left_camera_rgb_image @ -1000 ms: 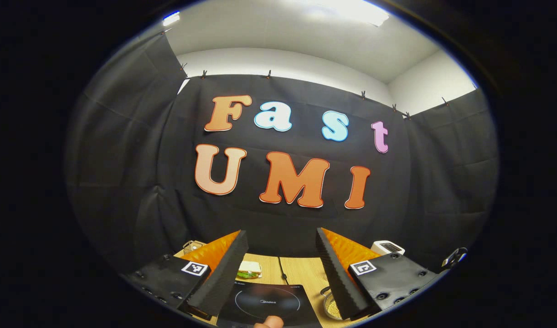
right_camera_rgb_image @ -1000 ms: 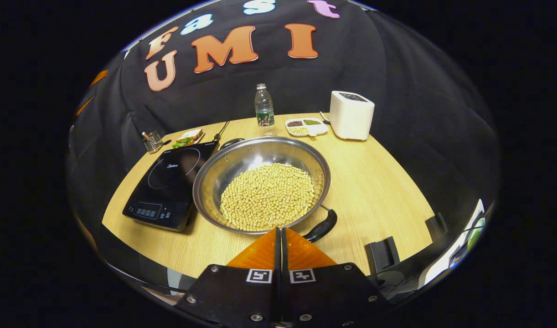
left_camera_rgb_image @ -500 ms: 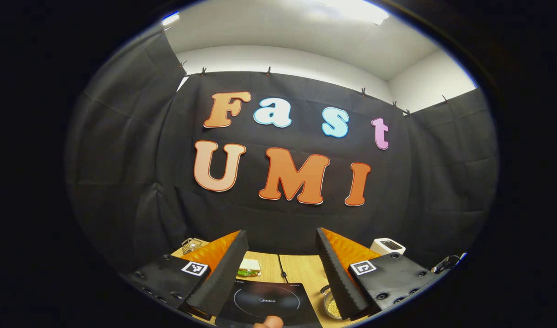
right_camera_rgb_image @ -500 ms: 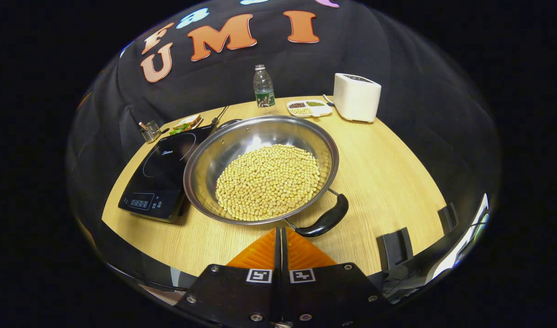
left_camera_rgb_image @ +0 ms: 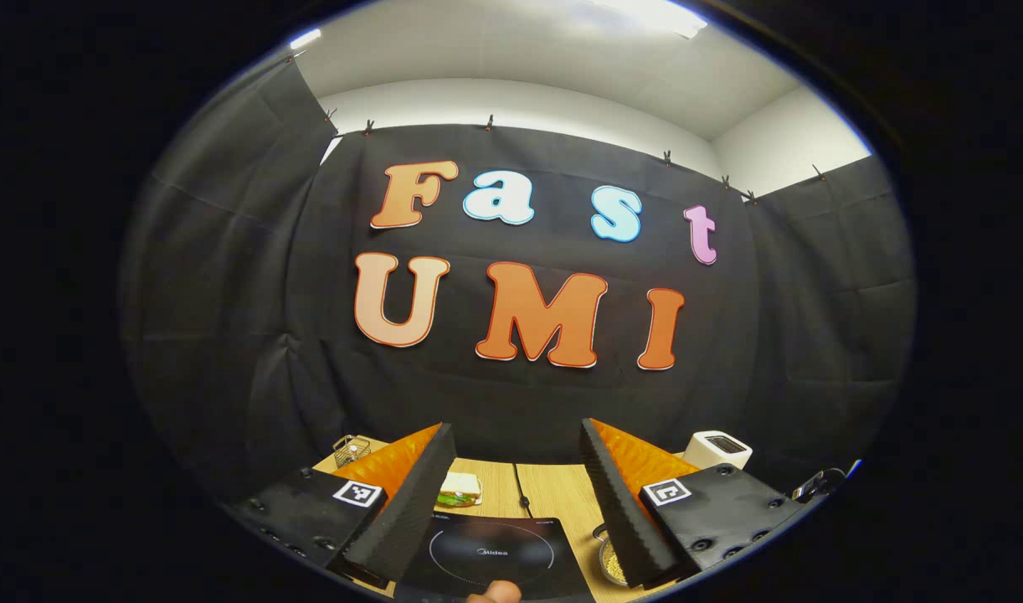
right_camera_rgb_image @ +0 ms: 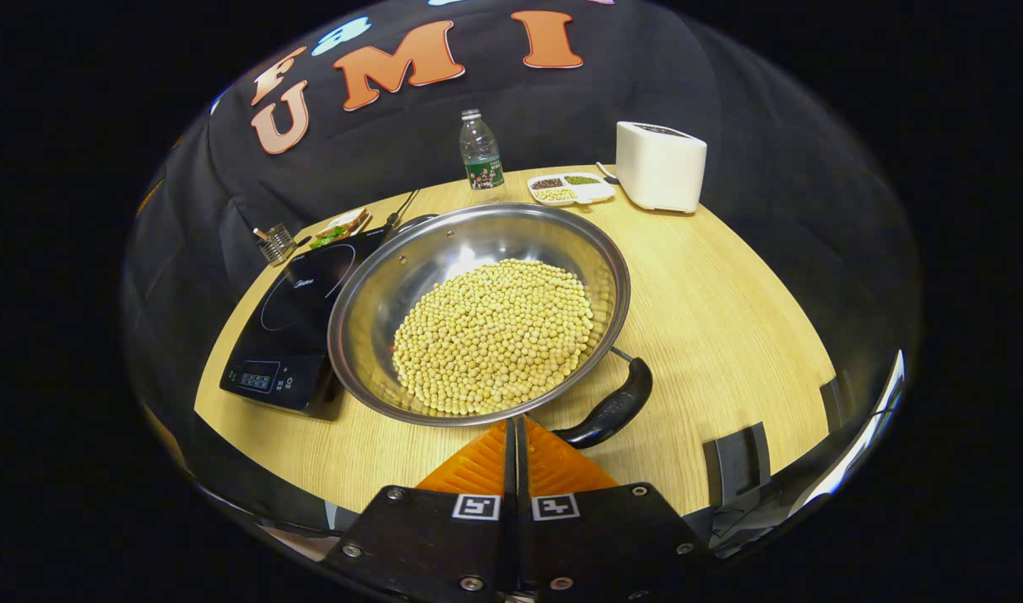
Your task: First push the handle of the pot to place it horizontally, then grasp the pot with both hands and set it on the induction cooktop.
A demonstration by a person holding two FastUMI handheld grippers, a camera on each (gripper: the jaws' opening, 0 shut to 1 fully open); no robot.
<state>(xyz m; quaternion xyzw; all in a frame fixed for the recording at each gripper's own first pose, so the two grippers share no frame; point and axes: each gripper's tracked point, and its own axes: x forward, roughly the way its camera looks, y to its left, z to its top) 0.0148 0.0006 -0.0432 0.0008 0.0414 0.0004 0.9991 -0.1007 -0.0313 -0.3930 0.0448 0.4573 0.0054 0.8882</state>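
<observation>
A wide steel pot [right_camera_rgb_image: 407, 285] full of yellow soybeans [right_camera_rgb_image: 495, 335] sits on the wooden table, to the right of the black induction cooktop [right_camera_rgb_image: 298, 310] and overlapping its edge. One black handle [right_camera_rgb_image: 612, 406] points toward me and to the right; the other handle [right_camera_rgb_image: 417, 222] is at the far side. My right gripper [right_camera_rgb_image: 516, 425] is shut and empty, its tips at the pot's near rim just left of the near handle. My left gripper [left_camera_rgb_image: 516, 431] is open and empty, held high above the cooktop [left_camera_rgb_image: 490, 553], with the pot's edge [left_camera_rgb_image: 609, 563] beside its right finger.
At the back of the table stand a water bottle [right_camera_rgb_image: 480, 155], a divided dish of beans [right_camera_rgb_image: 570, 188] and a white toaster [right_camera_rgb_image: 660, 166]. A sandwich [right_camera_rgb_image: 340, 228] and a small wire holder [right_camera_rgb_image: 275, 244] lie behind the cooktop. A fingertip [left_camera_rgb_image: 495, 593] shows at the bottom of the left gripper view.
My right gripper has moved in closer to the pot's near rim and handle, staying shut. The left gripper view has shifted only slightly and stays open.
</observation>
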